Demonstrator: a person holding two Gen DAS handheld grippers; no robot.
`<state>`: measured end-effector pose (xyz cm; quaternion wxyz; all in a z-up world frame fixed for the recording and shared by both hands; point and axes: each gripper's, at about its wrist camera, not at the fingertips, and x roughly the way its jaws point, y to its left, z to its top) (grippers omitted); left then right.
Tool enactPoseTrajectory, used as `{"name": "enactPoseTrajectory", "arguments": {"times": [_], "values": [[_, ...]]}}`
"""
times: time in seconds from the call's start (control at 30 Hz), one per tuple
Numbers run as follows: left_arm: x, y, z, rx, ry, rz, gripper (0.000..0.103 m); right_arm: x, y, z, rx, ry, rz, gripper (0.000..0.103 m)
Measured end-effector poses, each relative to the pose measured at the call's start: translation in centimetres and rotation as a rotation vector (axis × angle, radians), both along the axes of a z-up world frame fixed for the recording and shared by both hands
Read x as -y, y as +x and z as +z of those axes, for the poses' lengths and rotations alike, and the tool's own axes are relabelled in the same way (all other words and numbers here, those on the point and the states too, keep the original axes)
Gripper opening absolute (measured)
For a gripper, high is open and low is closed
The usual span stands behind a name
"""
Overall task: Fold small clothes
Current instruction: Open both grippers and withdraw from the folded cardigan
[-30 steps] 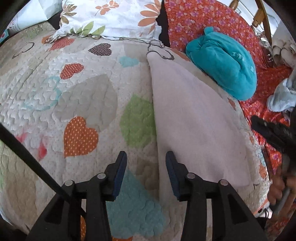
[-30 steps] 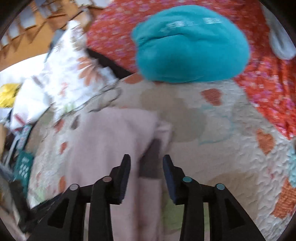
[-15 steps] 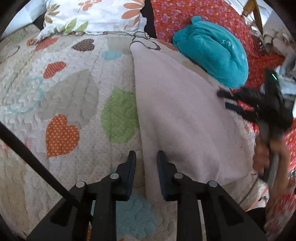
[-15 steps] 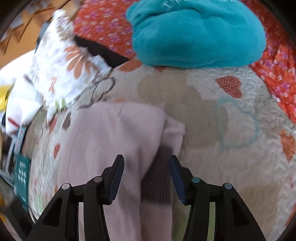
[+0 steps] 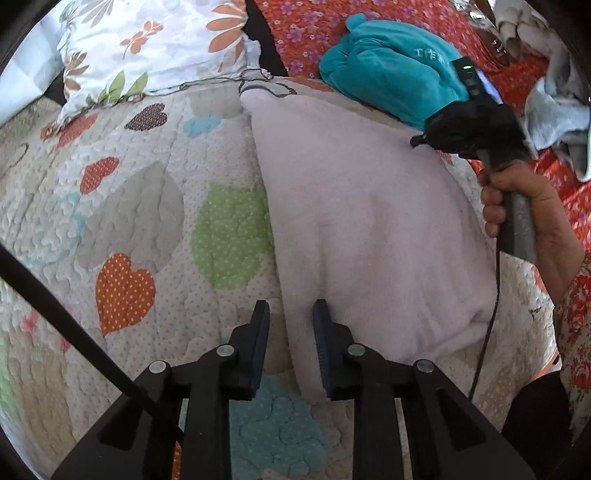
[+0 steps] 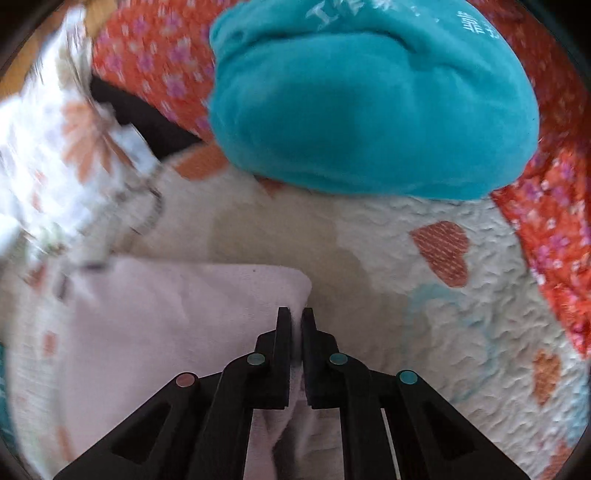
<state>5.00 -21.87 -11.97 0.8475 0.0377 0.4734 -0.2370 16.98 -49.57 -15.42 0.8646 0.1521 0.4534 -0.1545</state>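
Observation:
A pale pink fleece garment point(image 5: 362, 221) lies folded flat on the heart-patterned quilt point(image 5: 140, 206). My left gripper point(image 5: 290, 317) straddles the garment's near left corner with its jaws partly open, the cloth edge between them. My right gripper point(image 6: 296, 317) is shut on the garment's far right edge point(image 6: 184, 314); pink cloth shows pinched between its fingers. The right gripper also shows in the left wrist view point(image 5: 461, 125), held by a hand at the garment's far right side.
A teal plush bundle point(image 5: 391, 66) lies just beyond the garment, also in the right wrist view point(image 6: 369, 103). A floral pillow point(image 5: 147, 48) sits at the back left. A red floral cover point(image 5: 303, 33) and pale cloths point(image 5: 554, 114) lie at the right.
My right gripper moved forward to the garment's far edge and shut on it. My left gripper narrowed, then opened slightly around the near corner.

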Motion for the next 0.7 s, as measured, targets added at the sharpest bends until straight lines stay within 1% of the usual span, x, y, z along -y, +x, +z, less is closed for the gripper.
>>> {"name": "enactPoseTrajectory", "arguments": {"times": [0.07, 0.1, 0.13, 0.17, 0.2, 0.23, 0.3, 0.37, 0.43, 0.47, 0.5, 0.57, 0.6, 0.63, 0.67, 0.7], "values": [[-0.1, 0.0, 0.0, -0.006, 0.003, 0.004, 0.023, -0.4, 0.2, -0.6, -0.040, -0.052, -0.010, 0.008], [-0.2, 0.1, 0.0, -0.011, 0.005, 0.010, 0.025, -0.5, 0.0, -0.5, -0.036, -0.055, -0.012, 0.009], [-0.3, 0.1, 0.1, -0.014, 0.005, 0.012, 0.026, -0.5, -0.3, -0.2, -0.022, -0.047, -0.012, 0.012], [-0.6, 0.2, 0.1, -0.021, 0.002, 0.014, 0.026, -0.5, -0.8, 0.5, -0.002, -0.039, -0.014, 0.013], [-0.8, 0.2, 0.2, -0.027, -0.005, 0.016, 0.026, -0.5, -1.4, 0.9, 0.012, -0.034, -0.013, 0.019], [-1.3, 0.2, 0.5, -0.041, -0.031, 0.021, 0.026, -0.8, -2.2, 1.5, 0.030, -0.025, -0.005, 0.030], [-2.7, 0.6, 1.0, -0.076, -0.098, 0.048, 0.026, -1.2, -3.8, 2.1, 0.053, -0.002, 0.020, 0.040], [-3.8, 0.9, 1.3, -0.102, -0.157, 0.083, 0.026, -2.0, -5.6, 2.5, 0.057, 0.020, 0.052, 0.040], [-4.5, 1.0, 1.6, -0.111, -0.194, 0.108, 0.028, -2.9, -7.8, 2.8, 0.058, 0.045, 0.086, 0.040], [-4.6, 1.0, 1.8, -0.109, -0.201, 0.113, 0.029, -3.4, -9.2, 2.9, 0.060, 0.056, 0.107, 0.040], [-4.5, 0.9, 1.9, -0.100, -0.206, 0.111, 0.031, -3.8, -10.1, 3.0, 0.063, 0.058, 0.124, 0.040], [-4.0, 0.5, 2.1, -0.085, -0.199, 0.092, 0.038, -4.6, -12.2, 2.9, 0.070, 0.062, 0.170, 0.041], [-3.2, 0.2, 2.1, -0.073, -0.184, 0.067, 0.042, -5.1, -13.6, 2.6, 0.073, 0.064, 0.200, 0.041], [-2.6, 0.1, 2.0, -0.069, -0.166, 0.046, 0.043, -5.7, -14.8, 1.9, 0.063, 0.090, 0.240, 0.041], [-1.9, -0.1, 1.8, -0.070, -0.140, 0.022, 0.043, -6.3, -14.9, 0.9, 0.038, 0.127, 0.282, 0.040], [-1.1, -0.3, 1.1, -0.076, -0.086, 0.005, 0.043, -6.7, -15.5, 0.0, 0.007, 0.144, 0.301, 0.035]]}}
